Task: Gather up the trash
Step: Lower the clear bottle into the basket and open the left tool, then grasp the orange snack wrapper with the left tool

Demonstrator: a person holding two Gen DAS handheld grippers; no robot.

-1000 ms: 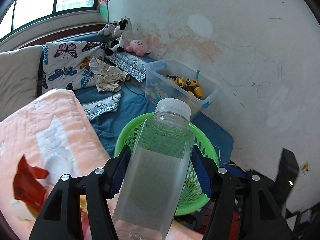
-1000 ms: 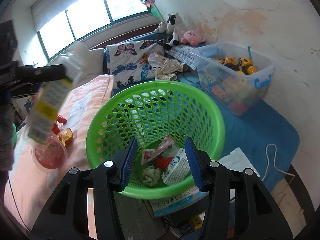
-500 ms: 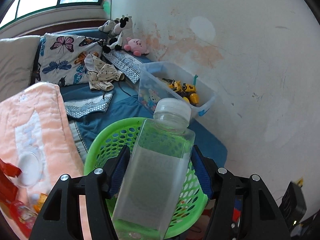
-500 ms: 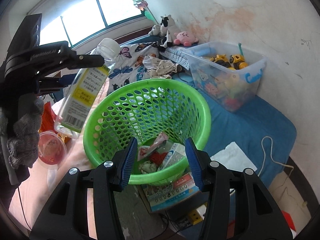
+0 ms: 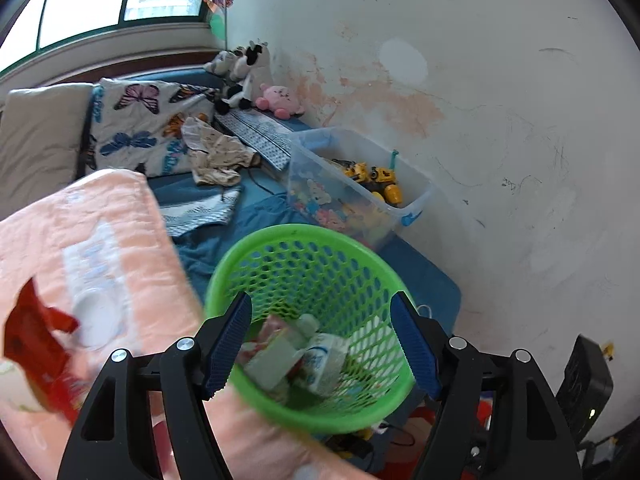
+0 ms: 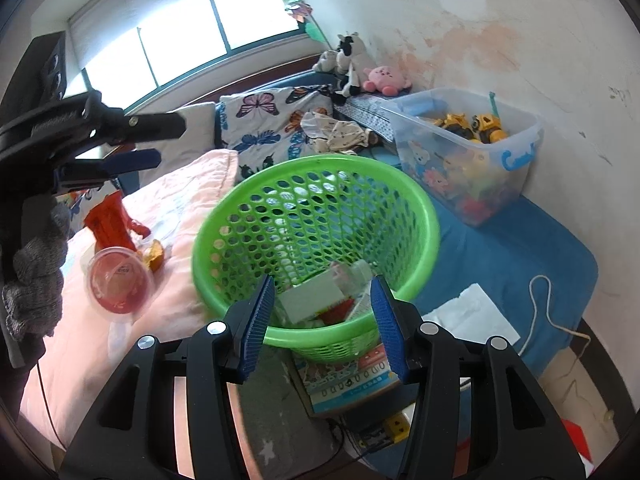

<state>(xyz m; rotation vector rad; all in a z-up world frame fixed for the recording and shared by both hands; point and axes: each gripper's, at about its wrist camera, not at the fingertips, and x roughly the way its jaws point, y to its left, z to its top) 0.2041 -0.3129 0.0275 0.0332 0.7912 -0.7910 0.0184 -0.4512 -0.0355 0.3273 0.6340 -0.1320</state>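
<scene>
The green mesh basket (image 5: 360, 280) (image 6: 416, 216) stands by the bed's edge. A clear bottle (image 5: 280, 356) (image 6: 312, 300) lies blurred inside it on wrappers and a small carton (image 5: 328, 364). My left gripper (image 5: 320, 344) hangs over the basket with its jaws opening and nothing between them; the right wrist view shows the left gripper (image 6: 172, 142) at upper left in a gloved hand (image 6: 36, 272). My right gripper (image 6: 322, 322) is open, with the basket's near rim showing between its pads.
A red wrapper (image 6: 110, 220), a clear cup with red inside (image 6: 118, 280) and an orange scrap (image 6: 154, 254) lie on the pink blanket (image 6: 192, 184). A toy bin (image 6: 472, 152) stands by the wall. Books (image 6: 352, 376) and a power strip lie under the basket.
The left gripper let go of the bottle, which dropped into the basket. Its jaws have spread wider. The right gripper kept its place at the basket's near rim.
</scene>
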